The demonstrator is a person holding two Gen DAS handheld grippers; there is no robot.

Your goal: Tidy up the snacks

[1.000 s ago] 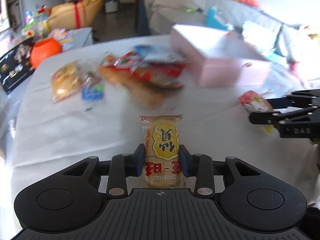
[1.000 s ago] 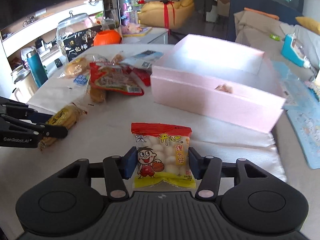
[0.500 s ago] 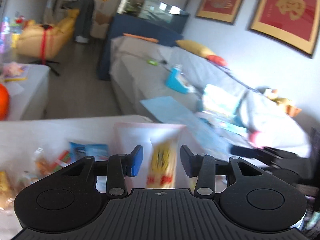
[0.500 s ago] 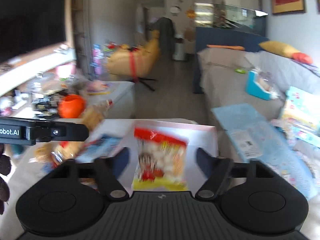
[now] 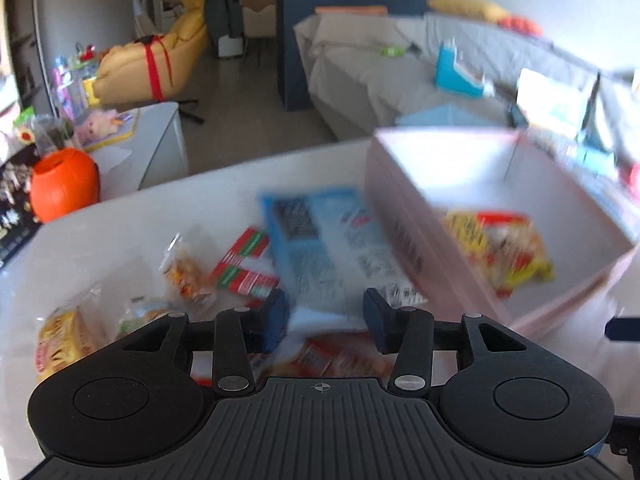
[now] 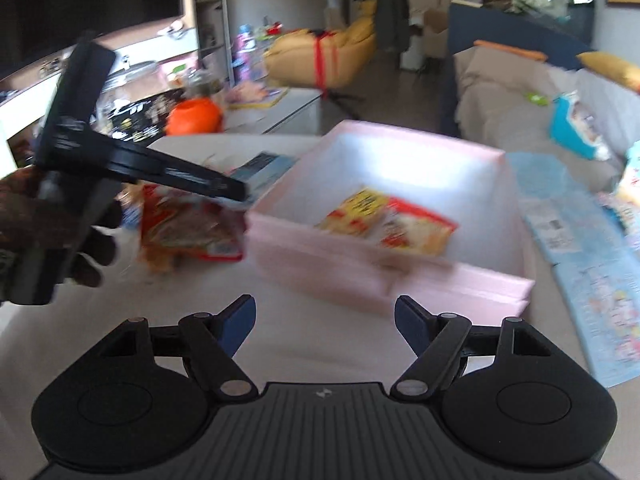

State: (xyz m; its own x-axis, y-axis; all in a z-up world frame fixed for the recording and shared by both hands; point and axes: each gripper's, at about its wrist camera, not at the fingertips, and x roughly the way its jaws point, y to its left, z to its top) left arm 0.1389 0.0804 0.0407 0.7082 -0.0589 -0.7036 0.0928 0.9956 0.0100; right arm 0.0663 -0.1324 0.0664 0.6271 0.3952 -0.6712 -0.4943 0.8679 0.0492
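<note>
Pink, matte and square-cornered, the box [image 6: 384, 280] sits open on the white cloth-covered table [image 6: 312, 344], and I can see two crinkly foil packets lying flat on its pale floor: the yellow rice-cracker packet [image 6: 360, 208] and, touching it on the right, the red-topped snack bag [image 6: 416, 228]. From my left camera both show as one blurred yellow-and-red heap [image 5: 500, 248] against the box's near wall.

My left gripper [image 5: 325, 320] tilts down over the loose pile beside the box: a glossy blue packet [image 5: 316, 248], a red-and-green striped one [image 5: 244, 268], and a clear bag of orange pieces [image 5: 184, 268]. Its jaws are opening and grasp nothing; the blue pads stand apart with only the pile showing beyond them. In the right view I see that same tool from the side, a dark-gloved hand [image 6: 52, 232] wrapped round its handle, its fingers reaching over a red wrinkled bag [image 6: 188, 232].

My right gripper [image 6: 325, 320] is released, jaws spread wide over bare tablecloth just short of the box.

A second ago each tool clenched its own packet upright between the pads, low over the table. Half a second ago both packets were loose between parting jaws. Now they lie in the box, and both tools are empty.
</note>
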